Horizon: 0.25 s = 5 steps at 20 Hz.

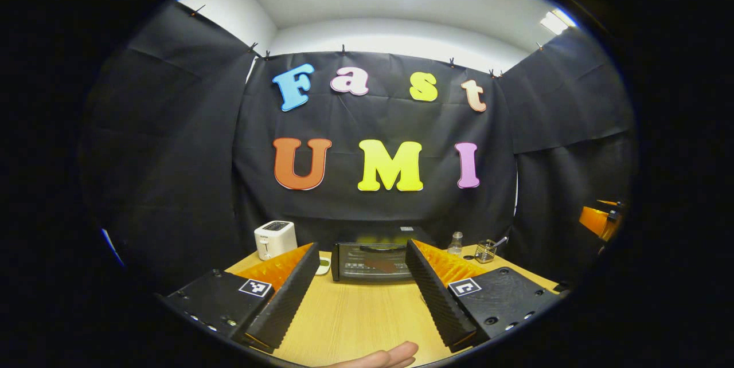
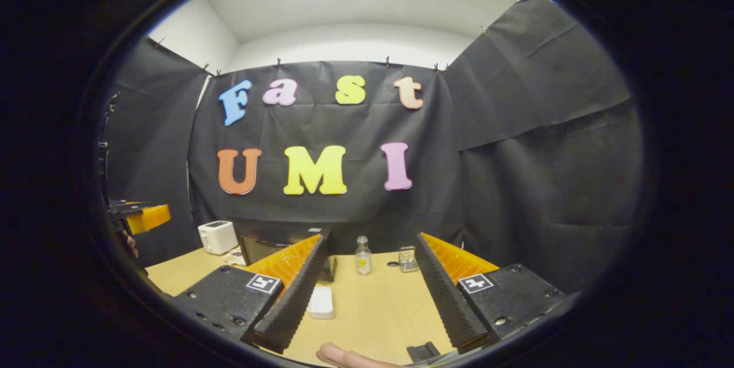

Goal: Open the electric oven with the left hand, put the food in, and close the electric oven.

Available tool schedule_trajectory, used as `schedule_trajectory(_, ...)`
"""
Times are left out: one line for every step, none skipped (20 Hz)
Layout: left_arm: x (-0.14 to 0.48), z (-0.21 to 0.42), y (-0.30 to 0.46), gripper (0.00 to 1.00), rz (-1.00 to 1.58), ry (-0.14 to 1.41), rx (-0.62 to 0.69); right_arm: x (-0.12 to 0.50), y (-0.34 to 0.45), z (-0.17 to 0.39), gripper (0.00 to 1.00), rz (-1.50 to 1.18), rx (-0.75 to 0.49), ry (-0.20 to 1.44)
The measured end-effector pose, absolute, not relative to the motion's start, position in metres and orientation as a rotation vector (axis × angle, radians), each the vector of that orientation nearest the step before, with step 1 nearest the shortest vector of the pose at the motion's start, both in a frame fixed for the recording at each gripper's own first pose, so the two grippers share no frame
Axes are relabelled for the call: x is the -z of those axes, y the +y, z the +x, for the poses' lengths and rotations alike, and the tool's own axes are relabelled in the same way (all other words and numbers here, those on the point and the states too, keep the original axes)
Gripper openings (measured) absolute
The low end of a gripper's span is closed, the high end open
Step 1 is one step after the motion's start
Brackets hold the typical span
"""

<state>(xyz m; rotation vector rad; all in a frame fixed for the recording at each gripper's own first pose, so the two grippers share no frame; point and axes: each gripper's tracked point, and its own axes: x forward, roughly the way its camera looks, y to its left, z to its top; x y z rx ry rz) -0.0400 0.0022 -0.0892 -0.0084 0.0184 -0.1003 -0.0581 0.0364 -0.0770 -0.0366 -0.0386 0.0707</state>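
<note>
While both sets of jaws stand wide apart and hold nothing, the task is at its very beginning: the door of the electric oven (image 1: pixel 373 262) appears shut and no contact has been made. The left gripper (image 1: pixel 362 299) hangs above bare tabletop (image 1: pixel 355 316), with the oven directly ahead between its two fingers and well apart from their tips. The oven is a low, dark box with a glazed front panel; a pale horizontal bar near the top edge of that panel is probably the handle, though it is too small to confirm. A reddish shape shows on or behind the glass, and whether it is a reflection or an item inside cannot be told. For the opening step, advance the left gripper straight ahead, keep the fingers spread until they straddle the handle bar, then close and pull outward and down along the door's likely hinge arc without dragging the oven across the table. Beyond the left finger stands a white toaster (image 1: pixel 275 239), and beyond the right finger a small clear bottle (image 1: pixel 455 243) and a glass holder (image 1: pixel 485 250); keep clear of these. The right gripper (image 2: pixel 370 299) is likewise unloaded; a small white block (image 2: pixel 321 302) lies just beside its left finger, possibly the food, and the oven (image 2: pixel 258 247) sits ahead past that finger.
</note>
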Motion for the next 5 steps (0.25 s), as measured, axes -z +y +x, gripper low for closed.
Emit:
schedule_trajectory(0.092, -0.043, -0.002, 0.96, -0.010, 0.022, 0.111, 0.072, 0.036, -0.062, 0.96, -0.044, -0.072, -0.055)
schedule_trajectory(0.092, -0.044, -0.005, 0.96, 0.000, 0.027, 0.120, 0.071, 0.039, -0.066, 0.98, -0.050, -0.083, -0.066)
schedule_trajectory(0.091, -0.045, -0.006, 0.96, 0.012, 0.029, 0.117, 0.072, 0.040, -0.069, 0.98, -0.051, -0.094, -0.072)
schedule_trajectory(0.090, -0.045, -0.006, 0.96, 0.025, 0.029, 0.108, 0.071, 0.039, -0.071, 0.98, -0.049, -0.100, -0.075)
schedule_trajectory(0.090, -0.045, -0.007, 0.96, 0.037, 0.029, 0.105, 0.071, 0.037, -0.072, 0.98, -0.048, -0.104, -0.078)
